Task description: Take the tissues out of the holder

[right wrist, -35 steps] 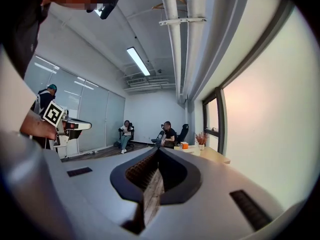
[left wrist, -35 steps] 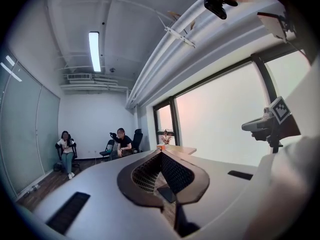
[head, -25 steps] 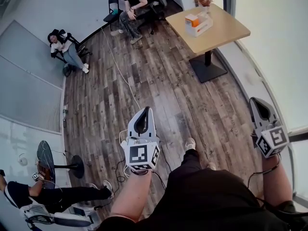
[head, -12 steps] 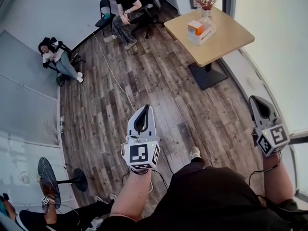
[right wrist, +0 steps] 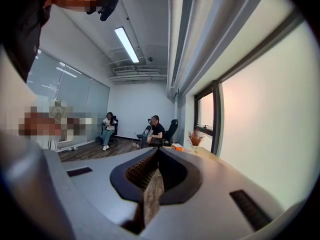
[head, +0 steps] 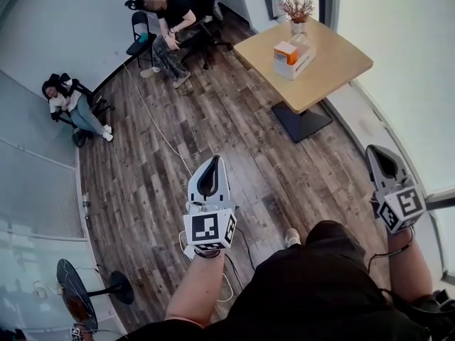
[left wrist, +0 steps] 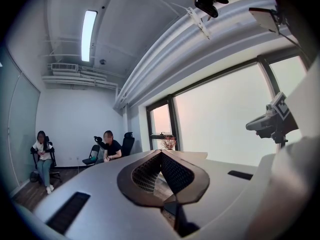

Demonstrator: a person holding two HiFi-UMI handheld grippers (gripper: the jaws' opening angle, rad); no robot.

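The tissue holder, a white box with an orange side and white tissue at its top, stands on a light wooden table far ahead at the upper right. My left gripper is held over the wooden floor, well short of the table, with its jaws shut and nothing between them. Beside the window wall, my right gripper is also shut and empty. In the right gripper view the holder shows small, just beyond the gripper tips. The left gripper points toward the table.
A vase of dried twigs stands at the table's far edge. Two people sit on chairs by the back wall and the left glass wall. A white cable crosses the floor. A round stand is at lower left.
The table with the holder has drawn nearer and lower in the head view, and the floor slid back beneath me. Both grippers kept their pose and stayed shut.
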